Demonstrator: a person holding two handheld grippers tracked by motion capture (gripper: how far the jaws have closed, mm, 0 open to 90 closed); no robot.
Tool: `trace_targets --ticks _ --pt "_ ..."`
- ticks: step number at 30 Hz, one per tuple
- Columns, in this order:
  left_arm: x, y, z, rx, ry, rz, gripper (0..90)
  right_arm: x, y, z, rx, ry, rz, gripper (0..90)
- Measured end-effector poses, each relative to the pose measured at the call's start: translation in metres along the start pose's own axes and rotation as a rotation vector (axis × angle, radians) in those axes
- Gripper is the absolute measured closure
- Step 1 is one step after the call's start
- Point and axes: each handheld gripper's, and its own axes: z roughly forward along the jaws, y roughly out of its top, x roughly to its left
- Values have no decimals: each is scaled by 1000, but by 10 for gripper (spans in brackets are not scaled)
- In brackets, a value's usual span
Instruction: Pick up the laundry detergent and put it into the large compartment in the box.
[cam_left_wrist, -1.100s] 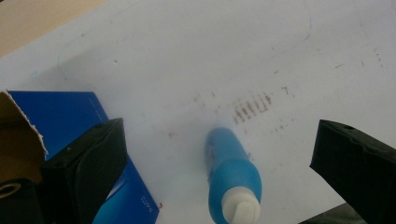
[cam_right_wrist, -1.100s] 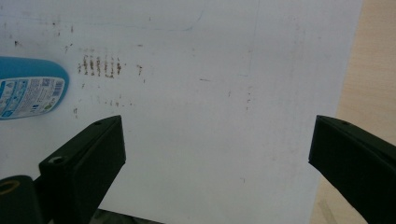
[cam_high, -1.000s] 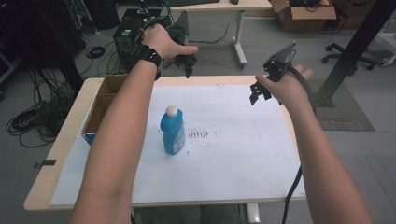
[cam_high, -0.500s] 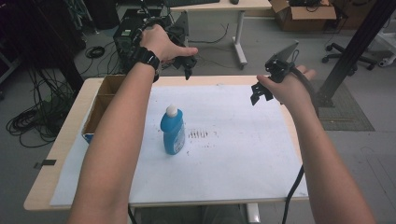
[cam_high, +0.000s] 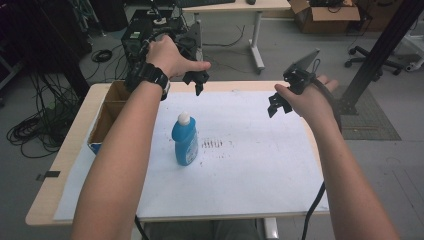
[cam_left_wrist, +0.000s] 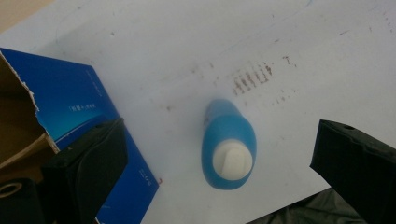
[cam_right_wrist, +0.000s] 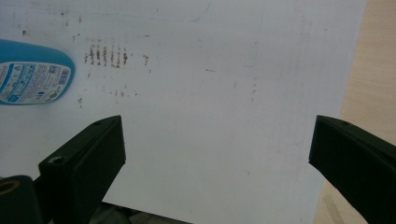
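The blue bottle (cam_high: 185, 140) stands upright on the white paper sheet (cam_high: 250, 170) that covers the wooden table (cam_high: 45, 205). In the high view it sits left of the sheet's centre, with its white cap (cam_high: 184, 119) uppermost. A patch of small brown marks (cam_high: 212, 144) lies on the sheet just beside the bottle, at its 3 o'clock. In the left gripper view the bottle (cam_left_wrist: 228, 142) is seen from above, cap (cam_left_wrist: 232, 161) toward the camera, between the two black jaws and apart from both. In the right gripper view the labelled side of the bottle (cam_right_wrist: 32, 77) appears at the 9 o'clock edge, with the brown marks (cam_right_wrist: 105, 56) next to it.

An open cardboard box (cam_high: 107, 112) with a blue outer face rests on the table at the bottle's 10 o'clock, near it but not touching. In the left gripper view the box's blue face (cam_left_wrist: 88, 121) carries small white print (too small to read).

The left gripper (cam_high: 197, 80) is held above the far edge of the table, at the bottle's 12 o'clock. Its jaws are spread wide and hold nothing. The right gripper (cam_high: 280, 102) hovers over the right part of the sheet, at the bottle's 2 o'clock, well apart from it. Its jaws are likewise released and empty, with bare paper (cam_right_wrist: 215, 130) between them and the table's wood (cam_right_wrist: 373, 70) at the 3 o'clock edge.

A black cable (cam_high: 312, 212) hangs below the right forearm, past the table's near edge.
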Motion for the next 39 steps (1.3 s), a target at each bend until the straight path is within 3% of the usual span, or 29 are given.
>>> trace_targets --ticks 30,39 --pt "-13 -27 36 41 50 -11 42 10 -12 8 -1 9 -37 37" --pt "-18 -31 51 60 40 -8 43 11 -14 15 2 18 -47 36"
